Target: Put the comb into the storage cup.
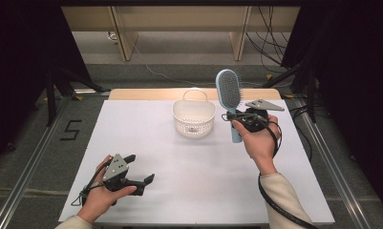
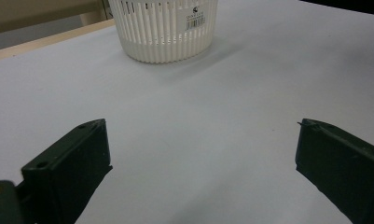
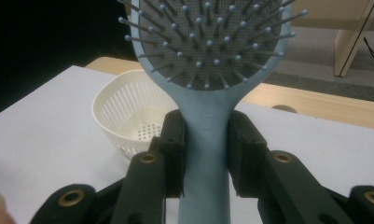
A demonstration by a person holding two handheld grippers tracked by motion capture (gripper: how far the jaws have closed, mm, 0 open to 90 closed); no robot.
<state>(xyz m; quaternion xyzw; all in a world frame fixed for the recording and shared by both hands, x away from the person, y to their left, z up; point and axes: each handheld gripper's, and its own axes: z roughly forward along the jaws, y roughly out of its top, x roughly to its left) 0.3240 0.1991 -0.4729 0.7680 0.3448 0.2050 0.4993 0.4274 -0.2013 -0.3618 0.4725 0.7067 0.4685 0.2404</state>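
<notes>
A light blue hairbrush (image 1: 228, 94) with a grey bristle pad stands upright above the table, head up. My right gripper (image 1: 238, 117) is shut on its handle (image 3: 206, 140), both pads pressed against the sides. A white slotted basket (image 1: 193, 118) sits on the white table just left of the brush, and through the right gripper view the basket (image 3: 128, 116) looks empty. My left gripper (image 1: 140, 169) rests low near the front left of the table, jaws wide open with nothing between them, pointing toward the basket (image 2: 166, 28).
The white table top (image 1: 189, 167) has a wooden strip (image 1: 146, 94) along its far edge. Beyond it stand wooden furniture legs (image 1: 124, 43) and cables on the floor. Dark curtains close both sides. A "5" mark (image 1: 70, 129) lies on the floor at left.
</notes>
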